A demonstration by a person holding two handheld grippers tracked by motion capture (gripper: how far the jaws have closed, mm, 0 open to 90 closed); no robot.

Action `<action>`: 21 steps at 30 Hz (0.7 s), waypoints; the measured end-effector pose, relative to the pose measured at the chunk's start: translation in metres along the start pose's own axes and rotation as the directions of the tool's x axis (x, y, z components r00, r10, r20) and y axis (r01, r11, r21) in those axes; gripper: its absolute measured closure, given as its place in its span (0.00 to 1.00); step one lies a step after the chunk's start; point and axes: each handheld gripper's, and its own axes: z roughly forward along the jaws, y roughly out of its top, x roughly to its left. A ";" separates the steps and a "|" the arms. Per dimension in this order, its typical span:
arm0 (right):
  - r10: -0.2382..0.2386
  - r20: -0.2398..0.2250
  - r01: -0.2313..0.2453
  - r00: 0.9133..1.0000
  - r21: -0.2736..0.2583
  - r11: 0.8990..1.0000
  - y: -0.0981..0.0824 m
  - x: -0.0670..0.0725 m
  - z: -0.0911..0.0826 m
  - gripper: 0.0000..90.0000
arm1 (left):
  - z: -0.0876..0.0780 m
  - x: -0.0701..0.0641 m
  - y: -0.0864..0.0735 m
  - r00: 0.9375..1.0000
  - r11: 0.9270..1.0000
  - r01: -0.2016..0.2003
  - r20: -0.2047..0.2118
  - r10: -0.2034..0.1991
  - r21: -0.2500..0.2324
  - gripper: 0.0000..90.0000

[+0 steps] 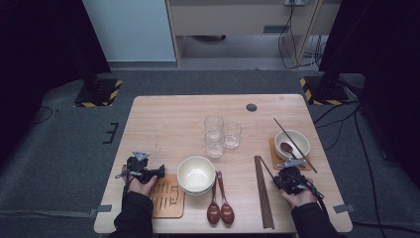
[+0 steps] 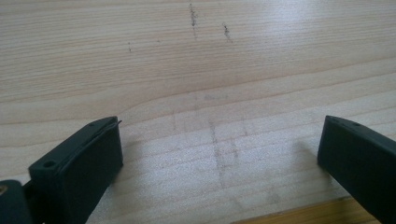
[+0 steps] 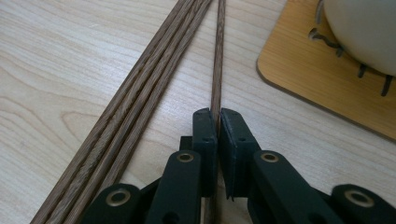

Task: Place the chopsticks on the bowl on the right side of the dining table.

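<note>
Hand-held gripper [image 3: 218,116] — clamped on one chopstick [image 3: 217,60].

Far half of the surface [image 1: 173,114] is bare, open to either gripper. Three glasses [image 1: 220,135] block the centre. Stacked bowls [image 1: 196,174] and two spoons [image 1: 220,201] fill the near middle. A chopstick bundle [image 1: 264,193] lies just beside the right gripper [image 1: 286,174], the bowl [image 1: 292,144] on its coaster [image 1: 274,148] close beyond.

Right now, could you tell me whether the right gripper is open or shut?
Shut: in the right gripper view the right gripper has its jaws pressed on a single chopstick, apart from the chopstick bundle lying beside it.
</note>
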 end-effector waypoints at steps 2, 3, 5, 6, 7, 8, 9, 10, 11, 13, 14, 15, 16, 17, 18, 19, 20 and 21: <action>0.000 0.004 0.000 1.000 -0.003 1.000 0.000 -0.001 0.000 0.95 | 0.000 0.000 0.000 1.000 1.000 0.000 0.000 0.000 0.000 0.00; 0.001 0.006 -0.001 1.000 -0.005 1.000 0.000 -0.001 0.001 0.95 | 0.000 0.000 0.000 1.000 1.000 0.000 0.000 0.000 0.000 0.00; 0.003 0.006 -0.003 1.000 -0.007 1.000 0.000 -0.001 0.001 0.95 | 0.000 0.000 0.000 1.000 1.000 0.000 0.000 0.000 0.000 0.00; 0.001 0.006 -0.001 1.000 -0.008 1.000 0.000 -0.001 0.001 0.95 | 0.000 0.000 0.000 1.000 1.000 0.000 0.000 0.000 0.000 0.00; -0.003 0.006 0.003 1.000 -0.010 1.000 -0.001 -0.001 0.001 0.94 | 0.000 0.000 0.000 1.000 1.000 0.000 0.000 0.000 0.000 0.00; -0.003 0.007 0.003 1.000 -0.012 1.000 -0.001 -0.001 0.001 0.93 | 0.000 0.000 0.000 1.000 1.000 0.000 0.000 0.000 0.000 0.00; -0.004 0.009 0.005 1.000 -0.014 1.000 -0.001 -0.001 0.001 0.92 | 0.000 0.000 0.000 1.000 1.000 0.000 0.000 0.000 0.000 0.00; -0.006 0.011 0.007 1.000 -0.018 1.000 -0.001 -0.001 0.001 0.92 | 0.000 0.000 0.000 1.000 1.000 0.000 0.000 0.000 0.000 0.00; -0.002 0.009 0.002 1.000 -0.024 1.000 -0.001 -0.001 0.000 0.91 | 0.000 0.000 0.000 1.000 1.000 0.000 0.000 0.000 0.000 0.00; -0.004 0.009 0.004 1.000 -0.035 0.999 -0.001 -0.002 -0.002 0.90 | 0.000 0.000 0.000 1.000 1.000 0.000 0.000 0.000 0.000 0.00; -0.004 0.006 0.004 1.000 -0.039 0.999 -0.002 -0.002 -0.003 0.89 | 0.000 0.000 0.000 1.000 1.000 0.000 0.000 0.000 0.000 0.00; -0.002 0.005 0.003 1.000 -0.047 0.999 -0.002 -0.003 -0.005 0.89 | 0.000 0.000 0.000 1.000 1.000 0.000 0.000 0.000 0.000 0.00; 0.000 0.000 0.000 1.000 -0.052 0.999 -0.003 -0.003 -0.007 0.89 | 0.000 0.000 0.000 1.000 1.000 0.000 0.000 0.000 0.000 0.00; 0.002 0.000 -0.002 1.000 -0.060 0.998 -0.004 -0.003 -0.009 0.88 | 0.000 0.000 0.000 1.000 1.000 0.000 0.000 0.000 0.000 0.00; 0.009 -0.003 -0.009 1.000 -0.068 0.998 -0.005 -0.004 -0.011 0.88 | 0.000 0.000 0.000 1.000 1.000 0.000 0.000 0.000 0.000 0.00; 0.013 -0.003 -0.013 1.000 -0.078 0.997 -0.007 -0.005 -0.013 0.87 | 0.000 0.000 0.000 1.000 1.000 0.000 0.000 0.000 0.000 0.00; 0.015 -0.009 -0.016 1.000 -0.086 0.996 -0.009 -0.006 -0.016 0.86 | 0.000 0.000 0.000 1.000 1.000 -0.001 0.000 0.001 0.000 0.00; 0.020 -0.015 -0.021 1.000 -0.091 0.996 -0.011 -0.006 -0.018 0.85 | 0.000 0.000 0.000 1.000 1.000 0.000 0.000 0.000 0.000 0.00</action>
